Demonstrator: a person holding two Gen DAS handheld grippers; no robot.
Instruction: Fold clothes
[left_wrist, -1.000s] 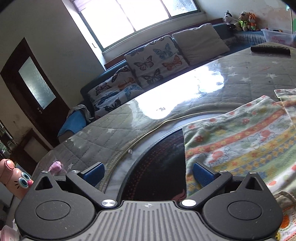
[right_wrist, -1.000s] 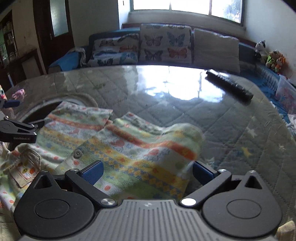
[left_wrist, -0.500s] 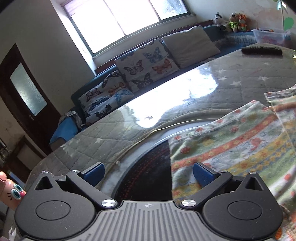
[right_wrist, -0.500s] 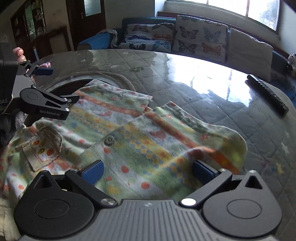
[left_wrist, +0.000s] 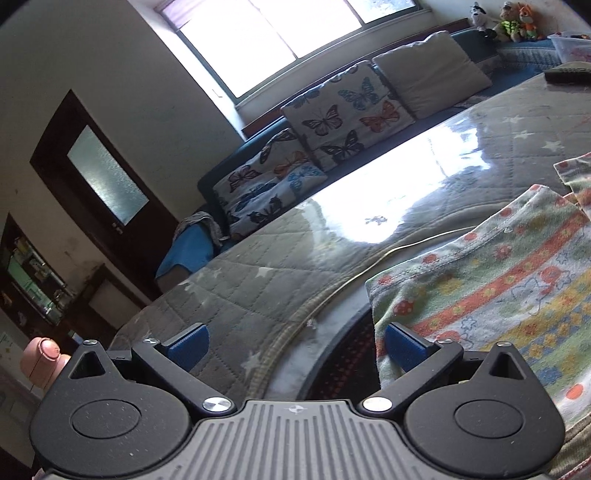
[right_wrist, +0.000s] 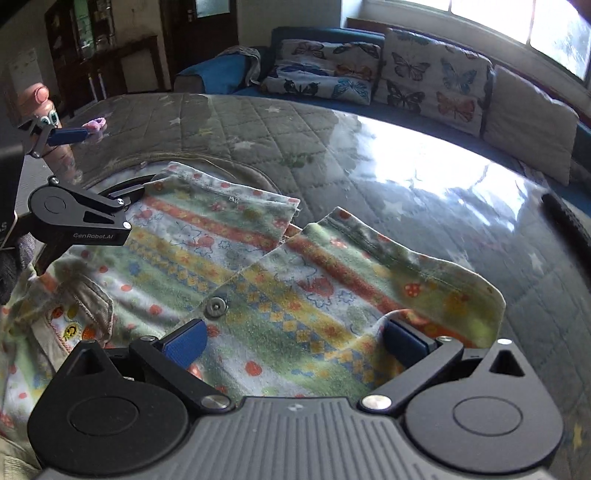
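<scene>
Left wrist view – left hand-held gripper: jaws spread wide, nothing between the blue pads; right pad just beside the garment's corner.
Left wrist view – garment: striped, patterned cloth lying on the desk, to the right of the gripper.
Right wrist view – right hand-held gripper: jaws spread wide over the garment; right pad touches a raised fold, no grip closed.
Right wrist view – button: near the left pad.
Right wrist view – left hand-held gripper: open, at the garment's far-left edge.

One patterned garment, two tools, three cushions, one remote, three plush toys.
</scene>
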